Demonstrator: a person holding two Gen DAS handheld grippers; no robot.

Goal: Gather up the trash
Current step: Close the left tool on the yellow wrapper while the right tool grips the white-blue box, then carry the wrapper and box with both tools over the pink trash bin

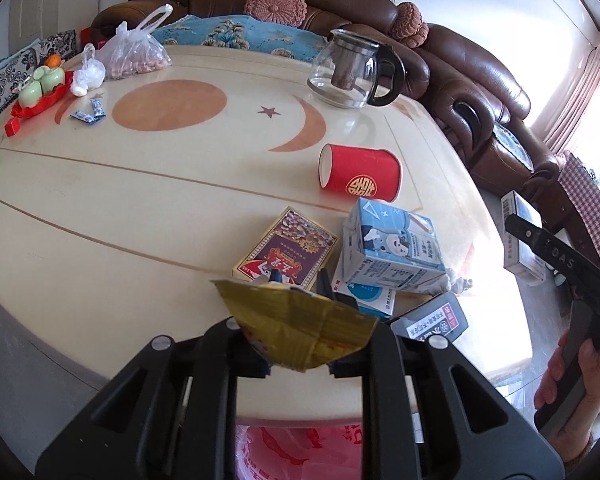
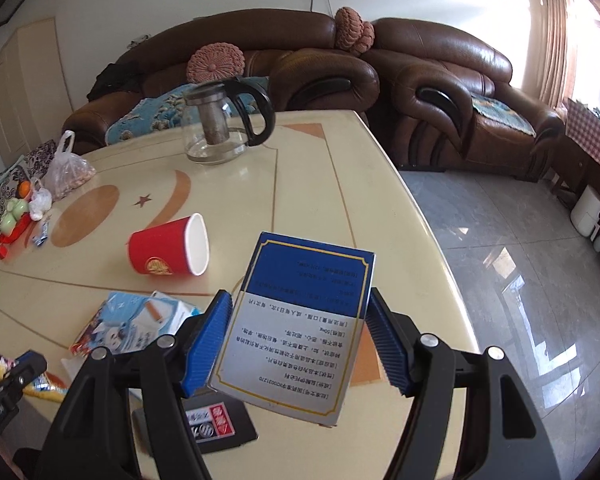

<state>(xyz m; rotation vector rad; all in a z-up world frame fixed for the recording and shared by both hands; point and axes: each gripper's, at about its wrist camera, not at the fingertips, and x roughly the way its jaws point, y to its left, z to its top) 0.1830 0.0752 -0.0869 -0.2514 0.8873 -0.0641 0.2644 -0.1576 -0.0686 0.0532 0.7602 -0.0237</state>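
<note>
My left gripper (image 1: 300, 312) is shut on a crumpled gold foil wrapper (image 1: 300, 328), held above the table's near edge; a red plastic bag (image 1: 300, 452) lies below. My right gripper (image 2: 300, 320) is shut on a blue-and-silver medicine box (image 2: 296, 328), held above the table. On the table lie a tipped red paper cup (image 1: 360, 174) (image 2: 168, 248), a blue-white milk carton (image 1: 392, 246) (image 2: 140, 320), a purple-gold card box (image 1: 286, 248), and a grey packet (image 1: 432, 320) (image 2: 212, 424).
A glass teapot (image 1: 352, 68) (image 2: 220, 128) stands at the table's far side. Plastic bags (image 1: 132, 52), green cups on a red tray (image 1: 40, 88) and candy wrappers (image 1: 88, 114) sit far left. A brown leather sofa (image 2: 440, 92) wraps behind. Tiled floor (image 2: 520, 260) lies right.
</note>
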